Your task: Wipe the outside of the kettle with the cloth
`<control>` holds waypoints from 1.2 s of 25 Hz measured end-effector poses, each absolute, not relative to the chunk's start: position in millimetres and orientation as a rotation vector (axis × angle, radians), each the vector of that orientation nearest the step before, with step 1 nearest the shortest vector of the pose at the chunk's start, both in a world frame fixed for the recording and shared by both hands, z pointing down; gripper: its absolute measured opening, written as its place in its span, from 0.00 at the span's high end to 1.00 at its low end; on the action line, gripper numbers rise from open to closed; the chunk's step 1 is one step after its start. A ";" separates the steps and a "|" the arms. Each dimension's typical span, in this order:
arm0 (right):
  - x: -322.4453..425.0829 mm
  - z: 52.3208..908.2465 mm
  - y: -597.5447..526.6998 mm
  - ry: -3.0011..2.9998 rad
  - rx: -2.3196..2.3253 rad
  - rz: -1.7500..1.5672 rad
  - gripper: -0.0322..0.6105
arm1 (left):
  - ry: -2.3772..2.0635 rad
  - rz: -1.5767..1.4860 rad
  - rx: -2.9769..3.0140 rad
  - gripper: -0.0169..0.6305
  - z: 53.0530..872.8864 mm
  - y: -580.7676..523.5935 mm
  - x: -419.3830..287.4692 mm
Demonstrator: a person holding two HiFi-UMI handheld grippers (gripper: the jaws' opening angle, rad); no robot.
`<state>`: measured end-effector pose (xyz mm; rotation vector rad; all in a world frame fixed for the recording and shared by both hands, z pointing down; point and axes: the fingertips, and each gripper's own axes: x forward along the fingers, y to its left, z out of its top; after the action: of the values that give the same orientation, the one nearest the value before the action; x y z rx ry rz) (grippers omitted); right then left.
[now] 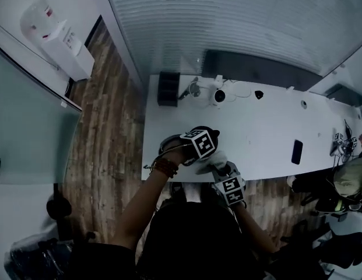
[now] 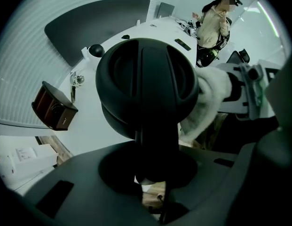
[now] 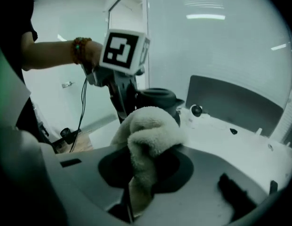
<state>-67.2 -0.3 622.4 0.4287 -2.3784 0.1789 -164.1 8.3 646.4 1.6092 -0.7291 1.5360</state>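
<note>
A long white table (image 1: pixel 268 127) runs across the middle of the head view, above a wood-plank floor (image 1: pixel 108 133) at left. At the table's left end sits a dark box (image 1: pixel 168 88), with a small round white camera (image 1: pixel 219 95) just to its right amid thin cables. A black phone (image 1: pixel 297 151) lies flat towards the right, well apart from them. A dark grey panel (image 1: pixel 256 69) stands along the table's far edge. In the upper right of the left gripper view, a person (image 2: pixel 212 25) stands by the table.
</note>
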 end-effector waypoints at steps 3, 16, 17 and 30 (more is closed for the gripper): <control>-97.9 607.8 0.6 -2.400 0.441 0.120 0.85 | -0.717 1.561 1.600 0.84 647.2 9.4 -165.6; -104.1 648.9 11.5 -2.263 0.510 0.209 0.85 | -0.721 1.549 1.621 0.84 649.5 10.5 -166.6; -103.4 662.0 14.9 -2.241 0.493 0.237 0.85 | -0.720 1.548 1.619 0.84 649.3 11.1 -167.2; -100.9 764.3 6.3 -2.163 0.485 0.500 0.85 | -0.624 1.636 1.590 0.85 654.1 9.6 -163.4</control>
<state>-100.9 6.3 764.3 0.4849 -2.1633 0.4997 -163.4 9.6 654.1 1.5896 -0.6236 1.6364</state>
